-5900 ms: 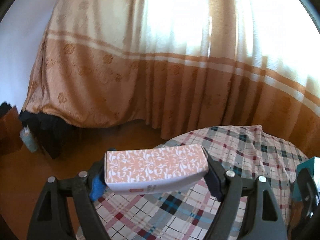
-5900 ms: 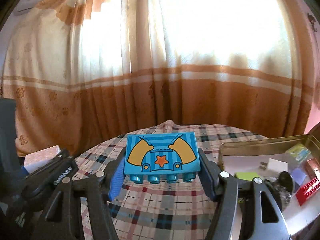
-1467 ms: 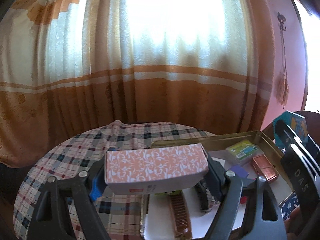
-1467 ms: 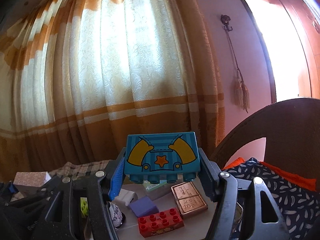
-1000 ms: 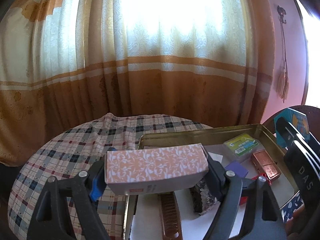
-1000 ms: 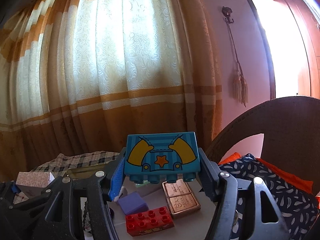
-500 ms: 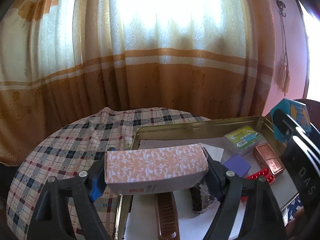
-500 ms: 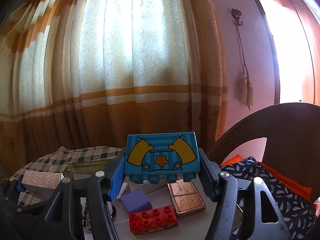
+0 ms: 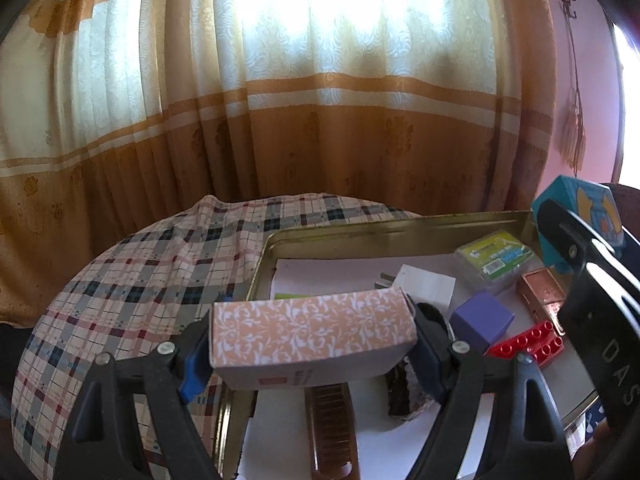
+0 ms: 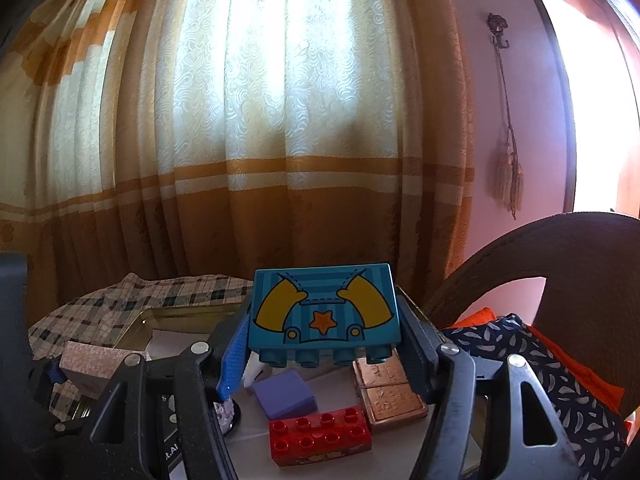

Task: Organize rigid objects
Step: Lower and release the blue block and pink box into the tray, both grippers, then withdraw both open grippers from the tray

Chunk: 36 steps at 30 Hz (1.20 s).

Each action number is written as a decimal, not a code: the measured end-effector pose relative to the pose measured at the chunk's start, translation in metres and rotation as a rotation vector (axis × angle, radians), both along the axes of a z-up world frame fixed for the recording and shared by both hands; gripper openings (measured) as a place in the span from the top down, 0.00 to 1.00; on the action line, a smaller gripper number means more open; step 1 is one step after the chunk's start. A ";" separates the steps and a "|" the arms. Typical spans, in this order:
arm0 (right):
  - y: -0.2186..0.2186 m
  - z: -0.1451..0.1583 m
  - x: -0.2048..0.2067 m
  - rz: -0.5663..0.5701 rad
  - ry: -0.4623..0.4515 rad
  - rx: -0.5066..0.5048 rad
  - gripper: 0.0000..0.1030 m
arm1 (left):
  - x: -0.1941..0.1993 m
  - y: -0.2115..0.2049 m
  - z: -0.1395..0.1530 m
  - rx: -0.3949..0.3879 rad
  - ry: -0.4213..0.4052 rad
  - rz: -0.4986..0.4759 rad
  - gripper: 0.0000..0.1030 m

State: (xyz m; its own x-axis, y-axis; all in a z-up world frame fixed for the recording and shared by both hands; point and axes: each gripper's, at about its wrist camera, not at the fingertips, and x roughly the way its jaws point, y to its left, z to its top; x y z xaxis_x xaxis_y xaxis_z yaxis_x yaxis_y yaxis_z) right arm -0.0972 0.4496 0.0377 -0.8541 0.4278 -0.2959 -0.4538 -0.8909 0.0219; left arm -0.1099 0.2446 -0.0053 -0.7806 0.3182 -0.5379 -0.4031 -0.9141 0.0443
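— What's changed since a moment ago?

— My left claw (image 9: 312, 344) has come further over the tin (image 9: 400, 230); more of its gold rim and white paper lining shows than before. It stays clamped on the cardboard box (image 9: 312, 330), peach with a white leafy print, held level above the tin's near-left corner. My right claw (image 10: 324, 348) keeps its grip on the blue brick (image 10: 324, 312), which hangs above the tin's contents, a little higher over them.

— And the textures below?

— Glossy plastic mostly: a red studded brick (image 10: 320, 436), a smooth purple block (image 10: 285, 395), a coppery embossed bar (image 10: 386, 390), a clear green-labelled case (image 9: 496, 256), a ribbed brown comb (image 9: 332, 424). The tin sits on the counter's soft plaid cloth (image 9: 152, 280), rumpled at the far edge.
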 end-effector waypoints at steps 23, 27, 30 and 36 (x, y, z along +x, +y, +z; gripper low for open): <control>-0.003 -0.004 -0.004 0.070 -0.017 -0.011 0.20 | 0.004 0.011 -0.002 -0.059 0.022 -0.001 0.00; 0.001 -0.002 -0.001 0.056 0.006 -0.023 0.20 | 0.000 0.006 -0.003 -0.032 -0.006 0.007 0.00; -0.002 0.000 -0.001 0.056 0.006 -0.009 0.20 | 0.000 0.006 -0.004 -0.032 -0.012 0.004 0.00; -0.004 0.000 0.001 0.051 0.014 0.008 0.19 | 0.005 0.003 -0.002 -0.028 0.011 0.005 0.00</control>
